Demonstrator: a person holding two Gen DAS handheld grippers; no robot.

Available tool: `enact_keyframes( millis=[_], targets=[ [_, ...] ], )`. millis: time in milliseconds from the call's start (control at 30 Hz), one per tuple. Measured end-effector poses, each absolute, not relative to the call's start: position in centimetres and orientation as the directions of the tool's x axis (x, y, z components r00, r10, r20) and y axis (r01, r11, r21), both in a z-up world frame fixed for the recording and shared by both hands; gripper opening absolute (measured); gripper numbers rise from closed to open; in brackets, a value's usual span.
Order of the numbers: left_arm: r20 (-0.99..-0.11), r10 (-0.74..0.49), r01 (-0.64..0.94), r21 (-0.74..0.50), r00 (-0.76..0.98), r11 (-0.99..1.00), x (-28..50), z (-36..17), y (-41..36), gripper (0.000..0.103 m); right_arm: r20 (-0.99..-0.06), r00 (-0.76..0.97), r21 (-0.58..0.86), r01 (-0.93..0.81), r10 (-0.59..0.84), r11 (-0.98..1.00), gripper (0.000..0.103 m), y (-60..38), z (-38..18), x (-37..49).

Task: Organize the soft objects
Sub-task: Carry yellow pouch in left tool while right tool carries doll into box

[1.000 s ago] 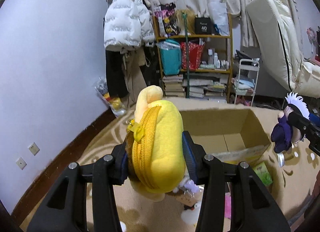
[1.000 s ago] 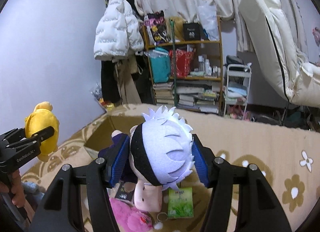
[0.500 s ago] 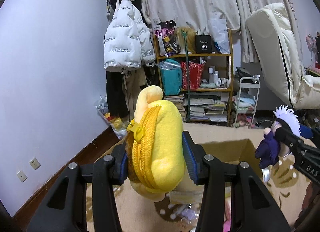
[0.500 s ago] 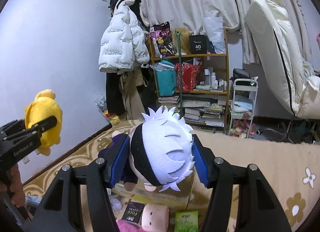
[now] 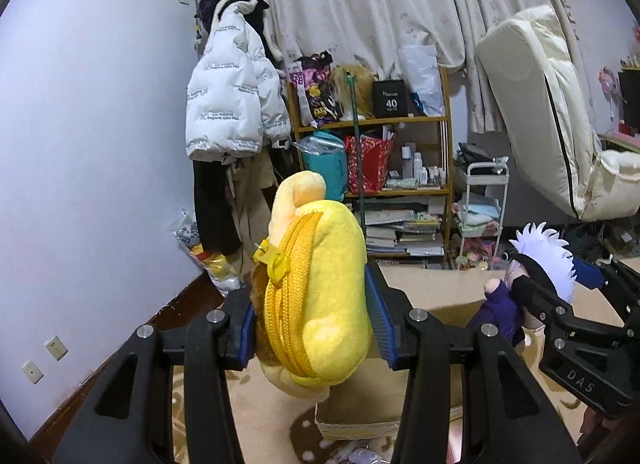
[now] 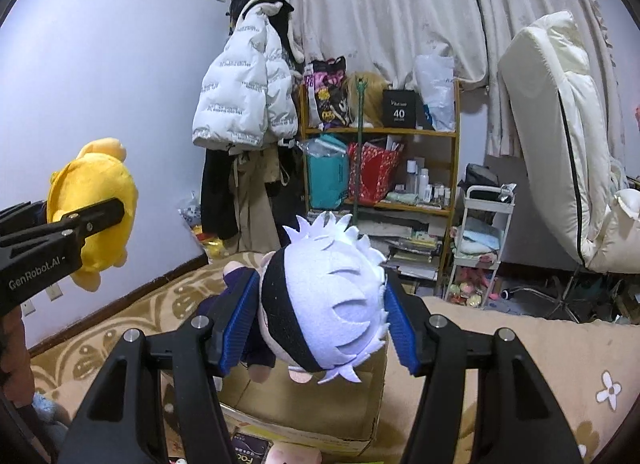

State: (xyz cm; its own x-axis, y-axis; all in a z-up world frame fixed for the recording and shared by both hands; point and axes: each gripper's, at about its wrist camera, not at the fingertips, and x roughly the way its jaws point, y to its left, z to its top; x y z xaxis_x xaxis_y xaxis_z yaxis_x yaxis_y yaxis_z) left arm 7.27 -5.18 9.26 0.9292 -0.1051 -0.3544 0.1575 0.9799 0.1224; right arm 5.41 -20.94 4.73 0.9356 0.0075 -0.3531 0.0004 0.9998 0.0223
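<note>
The left gripper is closed on the yellow plush pouch, its long axis upright at frame centre; the right gripper clamps the white-haired doll; the cardboard box lies below both, in the lower centre of each view, seemingly nearer the right one.

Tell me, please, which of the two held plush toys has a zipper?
The yellow plush in the left gripper; the white-haired doll in the right gripper shows none.
</note>
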Motion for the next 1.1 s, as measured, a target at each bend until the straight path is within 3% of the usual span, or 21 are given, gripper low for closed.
enact_keyframes(
  millis=[367, 1100],
  targets=[
    [-0.421, -0.104, 0.177, 0.140, 0.901, 0.974, 9.7, 4.8, -6.3, 0.046, -0.407, 0.912, 0.105, -0.003, 0.046, 0.994, 0.064, -23.3, 0.9, 7.7],
    [-0.559, -0.141, 0.242, 0.111, 0.817, 0.964, 12.3, -0.8, -7.2, 0.049, -0.495, 0.863, 0.086, -0.065, 0.099, 0.994, 0.065, -22.8, -3.8, 10.0]
  ],
)
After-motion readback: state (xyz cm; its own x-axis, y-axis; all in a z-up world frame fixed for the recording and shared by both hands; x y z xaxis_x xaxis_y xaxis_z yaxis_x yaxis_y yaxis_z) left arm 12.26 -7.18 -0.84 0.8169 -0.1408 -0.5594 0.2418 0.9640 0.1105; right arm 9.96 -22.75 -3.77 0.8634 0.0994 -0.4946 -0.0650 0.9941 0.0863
